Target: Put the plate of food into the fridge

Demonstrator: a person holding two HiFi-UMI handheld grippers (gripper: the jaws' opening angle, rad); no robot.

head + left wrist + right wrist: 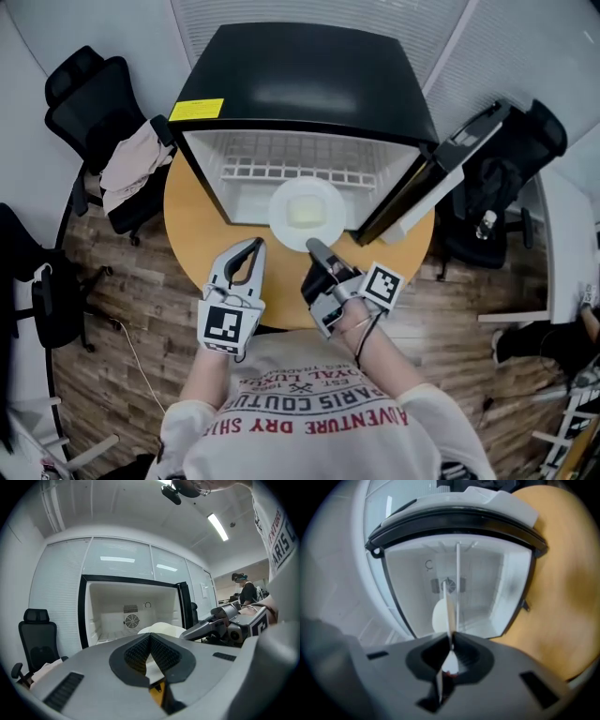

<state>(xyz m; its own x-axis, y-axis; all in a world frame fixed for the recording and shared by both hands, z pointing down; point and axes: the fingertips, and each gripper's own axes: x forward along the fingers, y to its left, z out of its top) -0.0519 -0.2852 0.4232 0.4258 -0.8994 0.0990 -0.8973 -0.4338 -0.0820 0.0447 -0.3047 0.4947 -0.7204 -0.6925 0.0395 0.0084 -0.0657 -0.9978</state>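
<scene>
- Two grippers are up, but only the right gripper [316, 249] is working: its fingers [465, 654] are clamped on the near rim of the plate [280, 202].
- The plate, pale food [306, 213] aboard, sits at the open fridge [309, 84] mouth and reaches straight away from those fingers, towards the far wall.
- The left gripper [251, 251] hangs just left over the counter [192, 230], fingers pressed together, nothing held.
- The next move looks like a straight push deeper in.

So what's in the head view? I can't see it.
The right hand-held gripper clamps a round white plate of pale food at the mouth of an open black fridge on a round wooden table. The left hand-held gripper is shut, empty.
</scene>
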